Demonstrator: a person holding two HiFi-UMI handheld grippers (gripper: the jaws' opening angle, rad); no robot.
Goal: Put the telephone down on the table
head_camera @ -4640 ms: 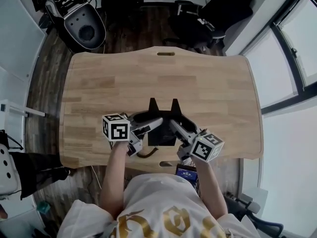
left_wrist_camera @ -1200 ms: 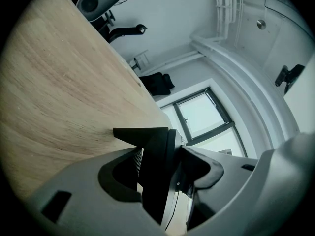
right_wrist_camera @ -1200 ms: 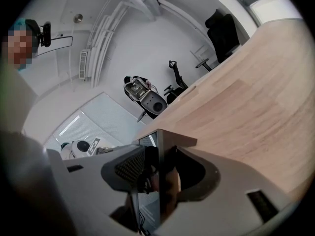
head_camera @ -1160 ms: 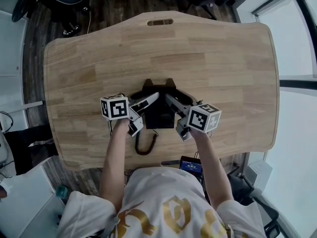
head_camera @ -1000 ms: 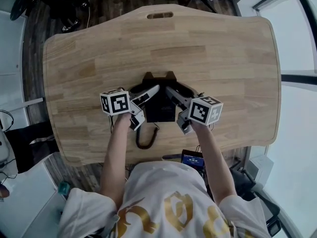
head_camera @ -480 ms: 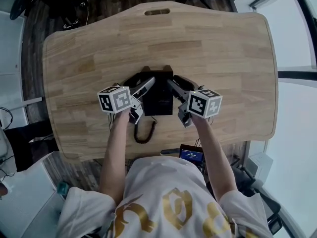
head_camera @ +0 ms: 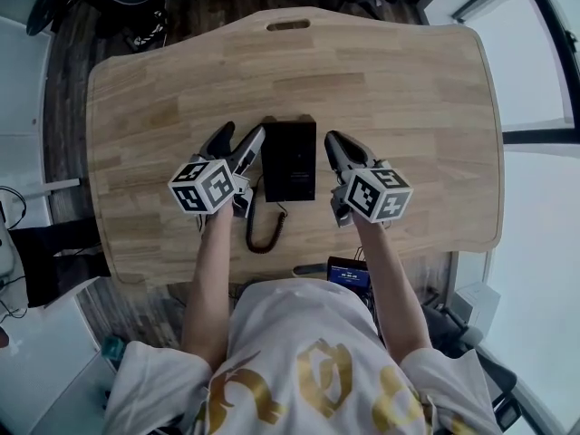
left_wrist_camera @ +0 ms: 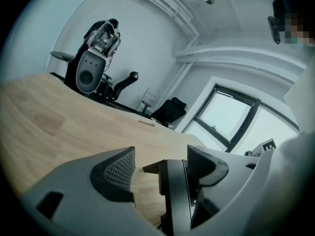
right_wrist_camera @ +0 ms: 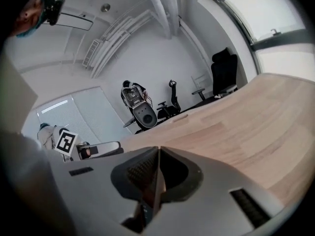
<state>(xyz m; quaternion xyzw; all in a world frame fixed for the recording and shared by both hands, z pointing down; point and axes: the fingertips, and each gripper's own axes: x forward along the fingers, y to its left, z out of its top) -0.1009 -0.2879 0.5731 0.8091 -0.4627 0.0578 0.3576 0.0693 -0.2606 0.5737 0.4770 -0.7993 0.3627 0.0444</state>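
Lying flat near the middle of the pale wooden surface (head_camera: 408, 107) is the black rectangular telephone (head_camera: 290, 159), with its black coiled cord (head_camera: 258, 234) trailing from its near end toward the person. The 2 tools flank it, 1 along each long side. The left tool (head_camera: 237, 141) is just beside the telephone's left edge. Its jaws have just been opening and now stand wide apart. In the left gripper view the telephone's dark edge (left_wrist_camera: 176, 200) shows in the gap, close to the right-hand jaw, with neither pad pressing on it. The right tool (head_camera: 337, 145) sits a little clear of the telephone's right edge. Its jaws have just closed and now meet tip to tip with nothing between them, as the right gripper view shows (right_wrist_camera: 157, 168).
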